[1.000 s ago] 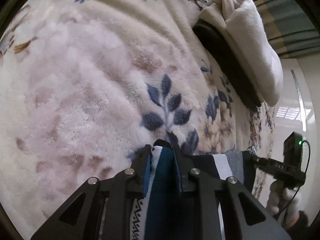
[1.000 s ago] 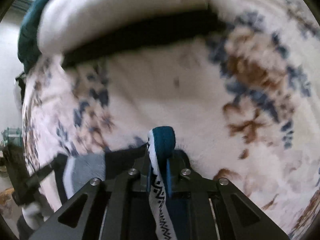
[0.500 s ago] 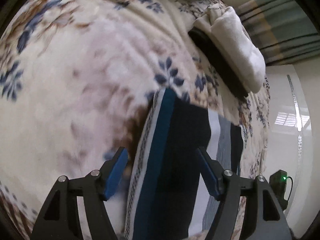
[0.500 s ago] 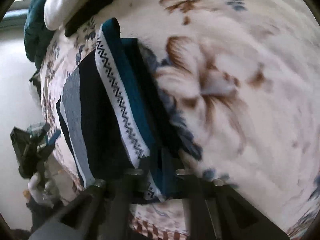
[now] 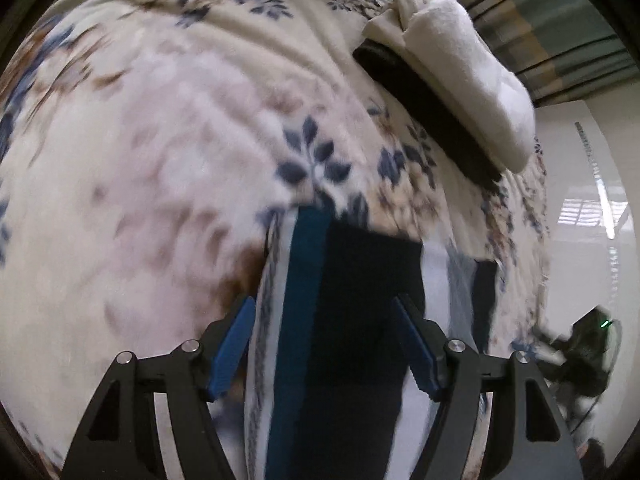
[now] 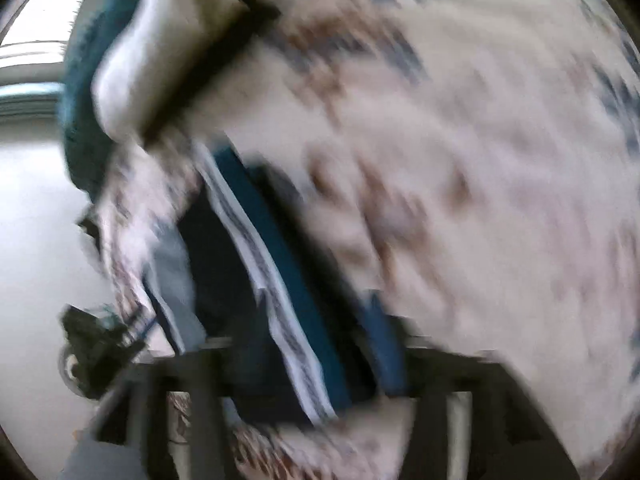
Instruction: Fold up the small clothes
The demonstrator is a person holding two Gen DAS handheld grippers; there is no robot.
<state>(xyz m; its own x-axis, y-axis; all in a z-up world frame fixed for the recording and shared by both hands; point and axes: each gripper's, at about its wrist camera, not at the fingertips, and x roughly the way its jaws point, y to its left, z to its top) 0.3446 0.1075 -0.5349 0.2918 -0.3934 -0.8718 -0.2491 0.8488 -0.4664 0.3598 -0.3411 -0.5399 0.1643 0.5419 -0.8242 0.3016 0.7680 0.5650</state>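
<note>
A small dark navy garment (image 5: 360,320) with a teal band, a white patterned band and grey stripes lies folded flat on the floral blanket (image 5: 160,160). My left gripper (image 5: 326,344) is open just above it, blue pads on either side of the cloth, holding nothing. The right wrist view is badly blurred. There the same garment (image 6: 248,264) lies under my right gripper (image 6: 304,352), whose jaws look spread, one blue pad (image 6: 384,352) to the right of the cloth.
A stack of folded clothes, a white piece (image 5: 460,64) on a black one (image 5: 432,120), lies at the far right of the blanket, with a teal piece (image 6: 80,120) behind it. The blanket's edge and pale floor (image 5: 592,240) are on the right.
Both grippers let go of the garment's teal edge, opened, and pulled back. The garment now lies flat on the blanket. The right gripper is still moving fast.
</note>
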